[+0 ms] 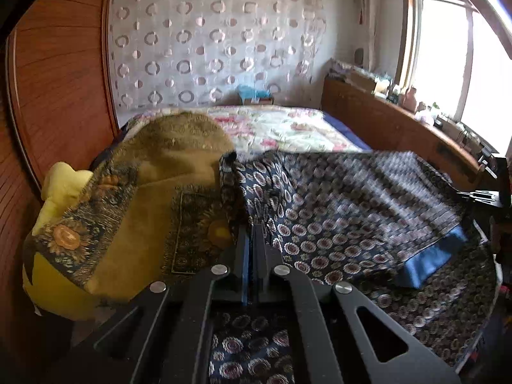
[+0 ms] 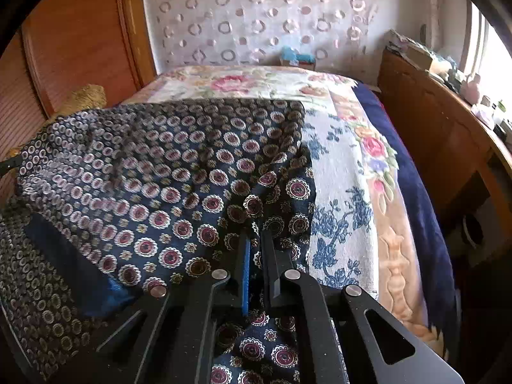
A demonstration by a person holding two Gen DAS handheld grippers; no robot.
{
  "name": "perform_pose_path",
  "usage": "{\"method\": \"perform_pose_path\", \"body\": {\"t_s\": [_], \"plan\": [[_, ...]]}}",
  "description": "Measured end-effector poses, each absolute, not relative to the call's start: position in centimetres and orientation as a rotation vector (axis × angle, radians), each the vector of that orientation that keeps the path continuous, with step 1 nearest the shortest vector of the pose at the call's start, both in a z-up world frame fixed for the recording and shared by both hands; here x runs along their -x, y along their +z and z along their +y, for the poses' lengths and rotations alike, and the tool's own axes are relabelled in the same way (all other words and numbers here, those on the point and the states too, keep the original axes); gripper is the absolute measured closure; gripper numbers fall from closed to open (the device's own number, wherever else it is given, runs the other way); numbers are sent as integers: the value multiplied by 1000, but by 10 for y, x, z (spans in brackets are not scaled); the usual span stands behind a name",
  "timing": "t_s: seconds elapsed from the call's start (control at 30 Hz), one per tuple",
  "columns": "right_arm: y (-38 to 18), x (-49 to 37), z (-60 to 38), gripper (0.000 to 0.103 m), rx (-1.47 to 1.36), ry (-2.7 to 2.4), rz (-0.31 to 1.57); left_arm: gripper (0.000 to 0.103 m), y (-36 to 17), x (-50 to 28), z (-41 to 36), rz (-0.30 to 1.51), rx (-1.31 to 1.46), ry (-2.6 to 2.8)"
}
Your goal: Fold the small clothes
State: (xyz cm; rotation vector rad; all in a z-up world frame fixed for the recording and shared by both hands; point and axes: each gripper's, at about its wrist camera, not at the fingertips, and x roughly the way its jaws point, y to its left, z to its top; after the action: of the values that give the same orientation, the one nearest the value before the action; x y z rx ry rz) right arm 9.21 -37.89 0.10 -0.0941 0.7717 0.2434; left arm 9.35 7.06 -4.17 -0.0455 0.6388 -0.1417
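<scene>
A navy garment [image 1: 336, 211] printed with maroon and white medallions and lined in plain blue lies spread over the bed. My left gripper [image 1: 251, 227] is shut on its left edge, the cloth pinched between the pads. In the right wrist view the same garment [image 2: 166, 172] drapes across the bed, and my right gripper [image 2: 256, 235] is shut on its right edge, with cloth bunched between the fingers and hanging below them. The garment is stretched between the two grippers. The tip of the right gripper [image 1: 476, 196] shows at the far right of the left wrist view.
A floral bedspread [image 2: 339, 160] covers the bed. An olive sunflower-print blanket [image 1: 153, 192] over a yellow cushion [image 1: 60, 185] is heaped at the left. A wooden wardrobe [image 1: 60, 80] stands on the left, and a wooden headboard shelf [image 1: 400, 124] with small items runs along the right under a window.
</scene>
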Motion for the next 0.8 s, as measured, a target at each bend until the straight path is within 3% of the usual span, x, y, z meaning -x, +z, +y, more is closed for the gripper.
{"method": "perform_pose_path", "body": {"t_s": [0.23,0.8], "plan": [[48,-44,-387,100,35,270,612,101,-20,-60,81,590,93,-170],[71,7,-390,100,8,308,572,101,-39,-23,111,636,155,-139]]}}
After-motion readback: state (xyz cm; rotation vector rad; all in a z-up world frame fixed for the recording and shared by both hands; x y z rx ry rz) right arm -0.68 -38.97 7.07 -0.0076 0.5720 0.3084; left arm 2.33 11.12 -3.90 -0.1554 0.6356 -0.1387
